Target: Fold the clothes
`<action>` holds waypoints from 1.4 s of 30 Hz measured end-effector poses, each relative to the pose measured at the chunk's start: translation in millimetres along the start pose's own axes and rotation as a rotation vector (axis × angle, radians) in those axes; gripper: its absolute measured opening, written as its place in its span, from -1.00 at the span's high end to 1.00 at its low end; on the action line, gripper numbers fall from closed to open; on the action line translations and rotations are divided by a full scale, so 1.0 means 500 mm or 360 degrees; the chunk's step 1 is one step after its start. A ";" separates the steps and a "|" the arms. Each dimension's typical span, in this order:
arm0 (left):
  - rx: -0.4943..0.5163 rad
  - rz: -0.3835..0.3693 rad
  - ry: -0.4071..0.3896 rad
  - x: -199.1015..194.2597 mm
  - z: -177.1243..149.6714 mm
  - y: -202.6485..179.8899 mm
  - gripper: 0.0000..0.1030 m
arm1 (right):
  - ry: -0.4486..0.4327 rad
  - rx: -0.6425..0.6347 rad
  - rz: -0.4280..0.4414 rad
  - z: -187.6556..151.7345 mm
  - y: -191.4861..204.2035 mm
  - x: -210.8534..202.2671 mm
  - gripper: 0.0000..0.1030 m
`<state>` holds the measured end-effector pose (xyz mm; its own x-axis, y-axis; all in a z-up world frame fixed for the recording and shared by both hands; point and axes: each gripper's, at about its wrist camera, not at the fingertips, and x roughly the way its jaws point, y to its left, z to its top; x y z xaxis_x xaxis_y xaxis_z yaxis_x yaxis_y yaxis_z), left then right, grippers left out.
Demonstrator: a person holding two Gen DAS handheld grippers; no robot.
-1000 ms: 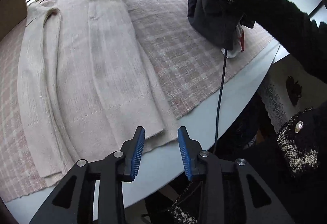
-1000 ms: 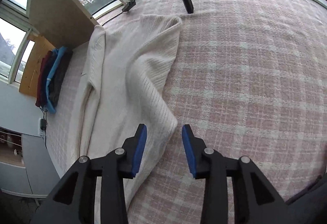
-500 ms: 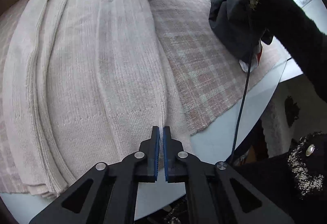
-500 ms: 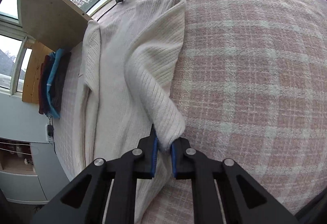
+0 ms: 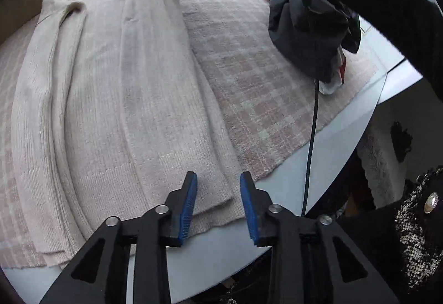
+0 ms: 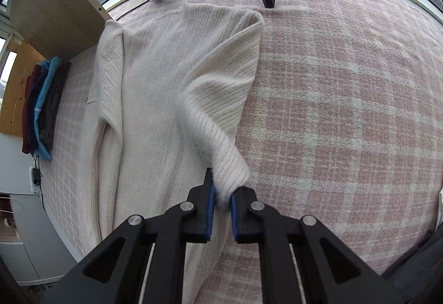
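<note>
Between your right gripper's jaws sits a bunched fold of the cream ribbed sweater, clamped tight and lifted off the pink plaid cloth; the rest of the garment lies flat ahead and to the left of those jaws. Your left gripper has just been opening: its jaws stand apart with the sweater's hem corner lying between them, and the blue pads are not pressing it. Right of those jaws, the counter edge shows bare, and a dark heap of clothes sits far ahead to the right.
</note>
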<state>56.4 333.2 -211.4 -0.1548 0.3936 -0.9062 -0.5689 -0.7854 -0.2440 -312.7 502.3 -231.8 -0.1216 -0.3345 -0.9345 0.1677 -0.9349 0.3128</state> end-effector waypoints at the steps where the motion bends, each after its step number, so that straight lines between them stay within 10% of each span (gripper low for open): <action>1: 0.0044 0.0028 0.0017 0.006 -0.001 -0.012 0.25 | -0.0001 0.0001 -0.0009 -0.001 -0.004 0.003 0.81; 6: 0.0245 0.0212 0.0031 0.031 -0.013 -0.053 0.15 | 0.0010 0.0088 0.0042 -0.008 -0.034 0.018 0.78; 9: 0.0253 0.0259 -0.0004 0.025 -0.019 -0.043 0.68 | 0.0008 0.0106 0.0049 -0.012 -0.040 0.017 0.78; 14: -0.0298 -0.0223 -0.0058 -0.020 -0.029 0.085 0.88 | 0.0017 0.0101 0.0007 -0.005 -0.006 0.010 0.78; 22: -0.0859 -0.0542 -0.0365 -0.108 -0.134 0.209 0.88 | -0.0061 -0.0083 -0.0064 0.046 0.164 -0.042 0.81; 34: -0.1035 -0.0330 -0.0239 -0.105 -0.186 0.265 0.88 | 0.0163 -0.0539 -0.0185 0.084 0.440 0.132 0.64; 42: -0.0763 0.0051 -0.0301 -0.289 -0.134 0.313 0.73 | -0.0094 -0.0275 0.0327 0.051 0.252 -0.112 0.46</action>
<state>43.8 121.6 -142.0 -0.3348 0.4102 -0.8483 -0.1338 -0.9119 -0.3881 -309.6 400.3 -135.8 -0.1238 -0.5260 -0.8414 0.3583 -0.8144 0.4564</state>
